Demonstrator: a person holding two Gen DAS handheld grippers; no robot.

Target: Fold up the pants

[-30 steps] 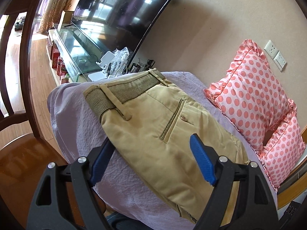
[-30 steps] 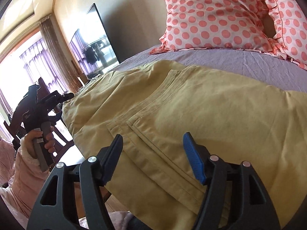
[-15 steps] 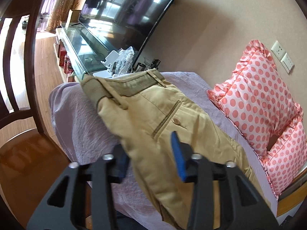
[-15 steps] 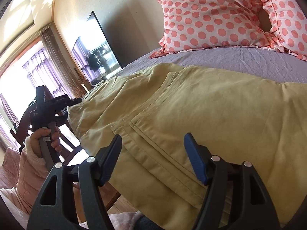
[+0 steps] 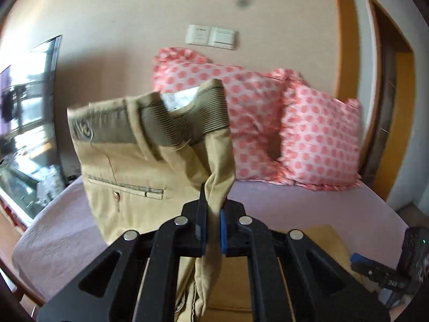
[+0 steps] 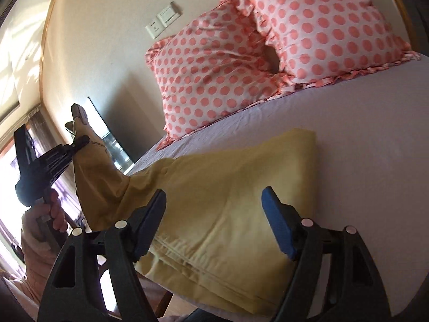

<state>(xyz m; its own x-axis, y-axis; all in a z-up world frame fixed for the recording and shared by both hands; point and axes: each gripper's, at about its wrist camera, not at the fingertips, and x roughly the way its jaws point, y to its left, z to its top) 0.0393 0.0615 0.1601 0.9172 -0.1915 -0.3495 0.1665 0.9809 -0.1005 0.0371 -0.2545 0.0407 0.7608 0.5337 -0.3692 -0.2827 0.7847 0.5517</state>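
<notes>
The khaki pants [image 5: 128,166] hang from my left gripper [image 5: 212,225], which is shut on a fold of their fabric and holds the waistband end up in the air above the bed. In the right wrist view the rest of the pants [image 6: 228,201] lies flat on the lilac sheet, and the lifted end [image 6: 91,161] rises at the left with the left gripper [image 6: 80,142] clamped on it. My right gripper [image 6: 214,201] is open and empty, just above the flat folded part near the bed's front edge.
Two pink polka-dot pillows [image 5: 257,123] lean on the wall at the back of the bed [image 5: 308,206]; they also show in the right wrist view [image 6: 268,53]. A TV [image 5: 26,112] on a glass stand is at the left. The right gripper [image 5: 388,273] shows at the lower right.
My left gripper has closed on the pants and lifted the waistband end up off the bed, swinging toward the pillows. My right gripper stays open over the flat part.
</notes>
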